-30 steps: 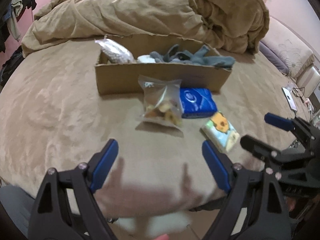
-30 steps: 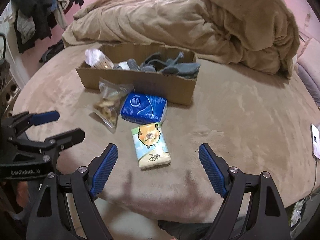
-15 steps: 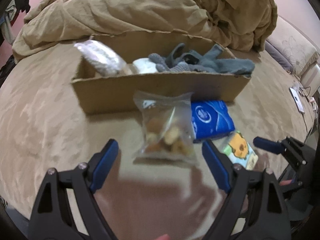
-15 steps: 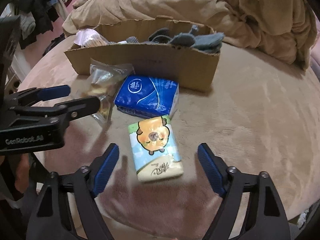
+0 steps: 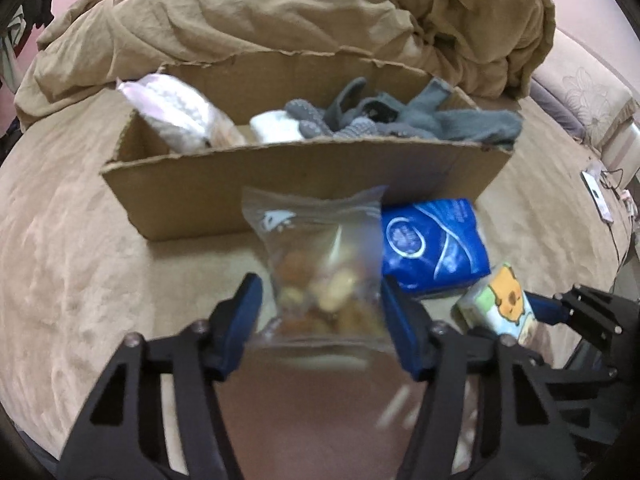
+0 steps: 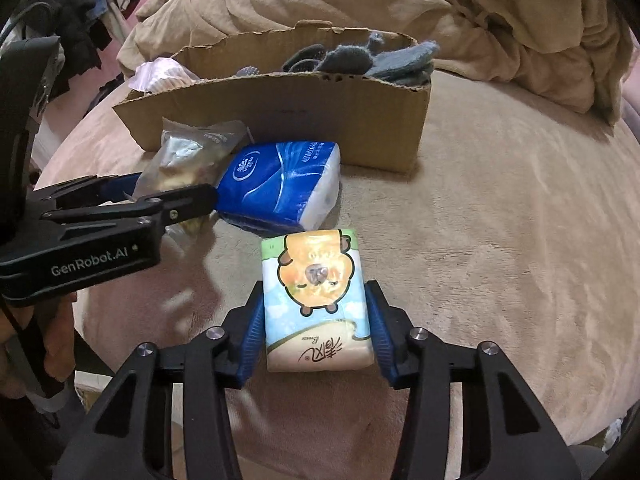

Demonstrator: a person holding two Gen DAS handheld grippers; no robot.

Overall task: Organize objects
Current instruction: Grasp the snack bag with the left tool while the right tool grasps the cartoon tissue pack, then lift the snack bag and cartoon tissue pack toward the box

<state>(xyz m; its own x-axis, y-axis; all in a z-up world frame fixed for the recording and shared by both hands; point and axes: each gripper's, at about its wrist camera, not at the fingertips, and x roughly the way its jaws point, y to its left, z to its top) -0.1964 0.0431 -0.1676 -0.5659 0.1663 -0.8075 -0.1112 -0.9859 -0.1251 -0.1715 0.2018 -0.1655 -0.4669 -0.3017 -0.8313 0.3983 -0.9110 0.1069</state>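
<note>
A clear snack bag point(image 5: 324, 280) lies on the bed in front of a cardboard box point(image 5: 304, 184). My left gripper point(image 5: 322, 320) straddles the bag's lower part, its blue pads touching both sides. In the right wrist view my right gripper point(image 6: 315, 320) has its pads against both sides of a cartoon-bear tissue pack point(image 6: 316, 300), which rests on the bed. A blue tissue pack point(image 6: 280, 184) lies between the two, against the box point(image 6: 280, 120). The snack bag point(image 6: 184, 160) and the left gripper point(image 6: 160, 204) also show there.
The box holds grey gloves point(image 5: 400, 120), a white roll point(image 5: 276, 126) and a white bagged item point(image 5: 176, 112). A rumpled tan duvet point(image 5: 280, 28) lies behind it. A phone on a cable point(image 5: 596, 196) is at the right edge. Clothes point(image 6: 80, 40) hang at the left.
Both grippers moved forward and down and narrowed. The left one now encloses the snack bag; the right one now encloses the bear tissue pack.
</note>
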